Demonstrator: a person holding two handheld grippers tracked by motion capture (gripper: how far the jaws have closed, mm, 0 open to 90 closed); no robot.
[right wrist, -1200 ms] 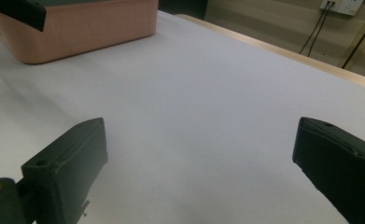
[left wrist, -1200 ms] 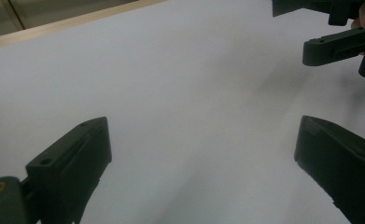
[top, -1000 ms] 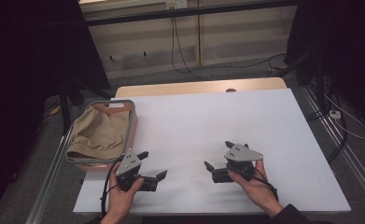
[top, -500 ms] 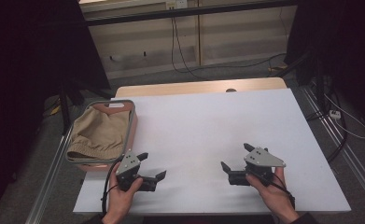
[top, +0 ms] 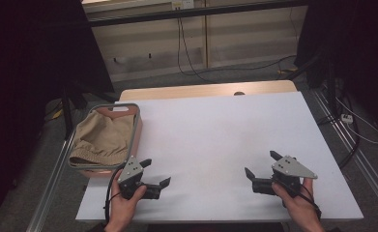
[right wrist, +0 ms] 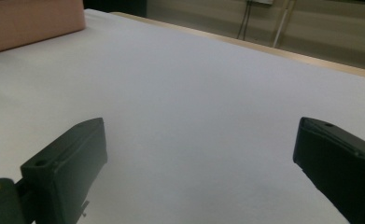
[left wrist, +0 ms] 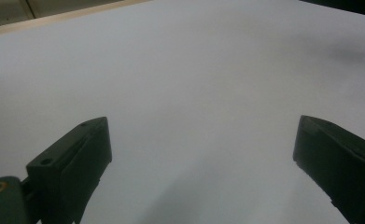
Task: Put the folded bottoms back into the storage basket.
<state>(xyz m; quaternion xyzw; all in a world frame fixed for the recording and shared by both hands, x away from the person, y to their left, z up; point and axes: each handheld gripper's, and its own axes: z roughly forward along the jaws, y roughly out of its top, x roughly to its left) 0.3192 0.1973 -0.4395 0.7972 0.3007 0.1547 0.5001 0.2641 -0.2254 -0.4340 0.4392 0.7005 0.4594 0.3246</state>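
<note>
Both idle, nothing gripped: left hand-held gripper (top: 155, 173) w/ jaws spread just beside the grey-rimmed pink plastic basket (top: 137, 126); right hand-held gripper (top: 262, 166) spread too, well apart from it. Crumpled tan cloth (top: 103, 140) lay inside basket at the white worktop (top: 215, 140) edge. Next, prob: left reaches in, pinches cloth

The black two-jaw right gripper (top: 260, 169), with its grey three-cornered top plate, has slid along the white table (top: 215, 130) toward three o'clock, widening its gap from the left gripper (top: 155, 172).
</note>
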